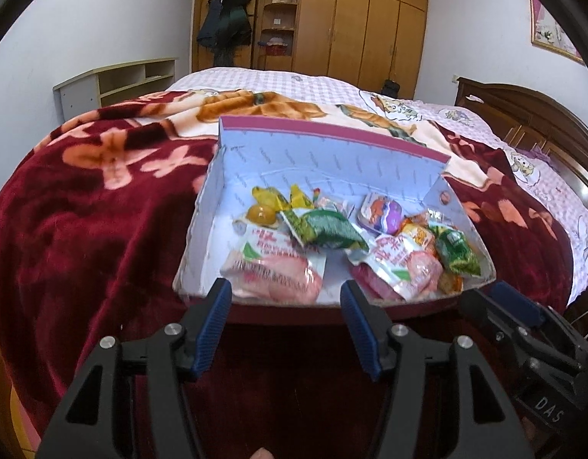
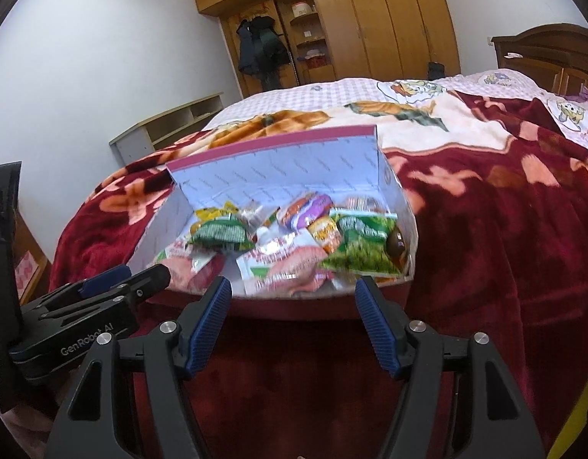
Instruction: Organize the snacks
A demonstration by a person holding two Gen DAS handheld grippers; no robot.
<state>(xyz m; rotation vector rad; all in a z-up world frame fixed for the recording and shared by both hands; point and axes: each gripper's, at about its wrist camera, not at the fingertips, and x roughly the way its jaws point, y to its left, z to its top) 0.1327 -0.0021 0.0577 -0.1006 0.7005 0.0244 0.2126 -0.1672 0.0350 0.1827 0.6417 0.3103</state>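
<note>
Reading your two wrist views, left to right:

left gripper (image 1: 286,290): your jaws stand apart, nothing between the blue pads; tips sit at the near rim of the box. In the right wrist view its black body reads "GenRobot AI".
box (image 1: 332,153): open cardboard tray, white patterned inside, pink top edge, far flap upright. It lies on the red blanket (image 1: 83,210) at the near edge of the bed.
snacks, left group: yellow jelly cup (image 1: 260,215) at far left; pink-and-white pack (image 1: 275,267) with red Chinese print nearest your left gripper, print too blurred to read; green packet (image 1: 328,229) just behind it.
snacks, middle: purple-and-orange cup (image 1: 382,212) towards the back wall of the box.
snacks, right group: second pink-and-white pack (image 1: 401,264), orange pack (image 1: 420,237), green packet at the right (image 1: 456,248); all touching in a heap.
right gripper (image 2: 294,292): your jaws stand apart, empty, tips at the near rim. In the left wrist view its body shows "DAS".
background: wooden wardrobe (image 1: 351,19), dark coats (image 1: 225,19) hanging on it.
</note>
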